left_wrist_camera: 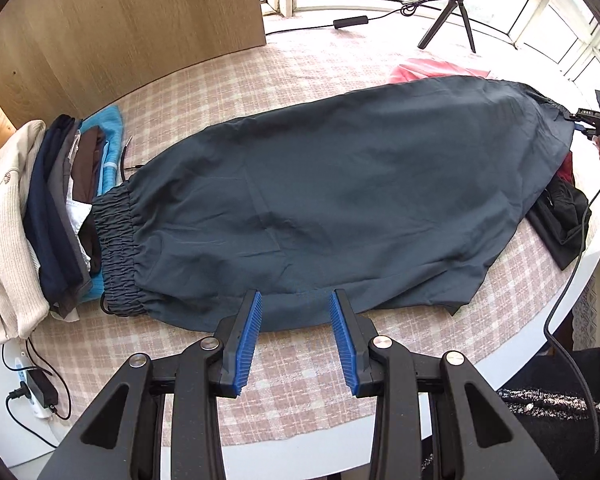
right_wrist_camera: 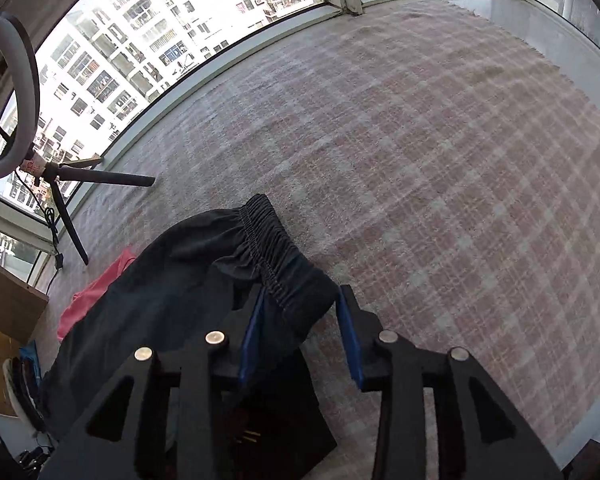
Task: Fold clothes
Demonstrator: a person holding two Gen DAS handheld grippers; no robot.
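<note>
On the worktop, dark trousers lie flat, folded lengthwise, waistband end against the stack of folded clothes at the far left of the left wrist view. Cuff end is at your right gripper.

Left gripper: partly open, nothing between the pads, hovering just off the near edge of the trousers. Right gripper: jaws partly apart with the elastic cuff between them; the pads don't look to press on it, so treat it as released, not held. If you want to carry that end, re-close first and confirm bite on the gathered elastic, not the thin cloth behind it.

Next move, my read: fold cuff end over toward the waistband. Do it well:
- Grip the cuff through both layers, at the seam.
- Pin or lift the near edge with the left so layers don't slide.
- Lift enough to clear, lay down, then smooth outward.
- Keep clear of the black garment under the cuff end, and the pink cloth behind it.

Material: thin, smooth woven cloth, slightly slick, shallow creases; likely to slip layer on layer. Waistband and cuff are ruched elastic, thicker, better purchase. Worktop cover is nubby pink-white check, should hold the cloth a bit. Pads are ribbed blue.
</note>
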